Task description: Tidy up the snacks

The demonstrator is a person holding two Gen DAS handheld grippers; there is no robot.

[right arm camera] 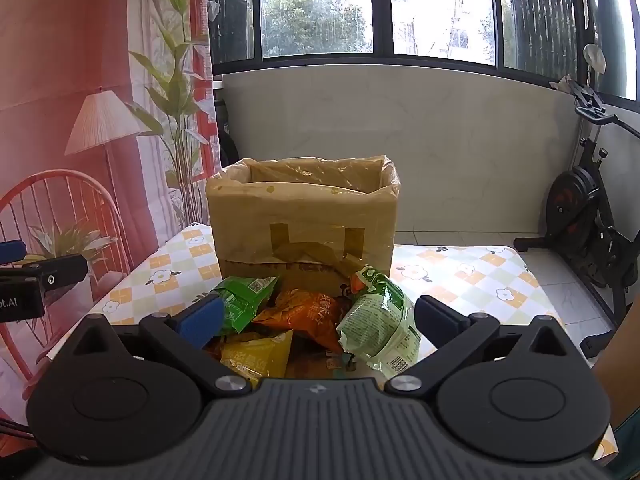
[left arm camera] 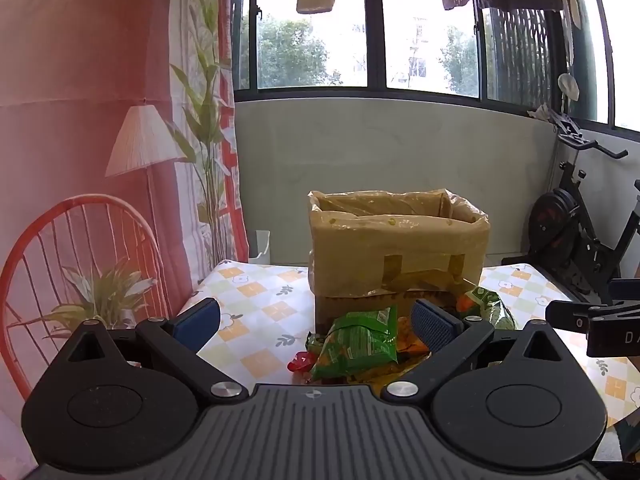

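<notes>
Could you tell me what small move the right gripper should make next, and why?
Probably ease the right gripper forward and down onto the pale green snack packet. Its fingers stand wide open and empty, that packet lies closest to them, and the plastic-lined cardboard box waits open just behind the pile.

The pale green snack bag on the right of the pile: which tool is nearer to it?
Right. The right tool hangs open with the pale green snack bag just inside its right finger; the left tool sits open farther left, facing the dark green bag.
</notes>
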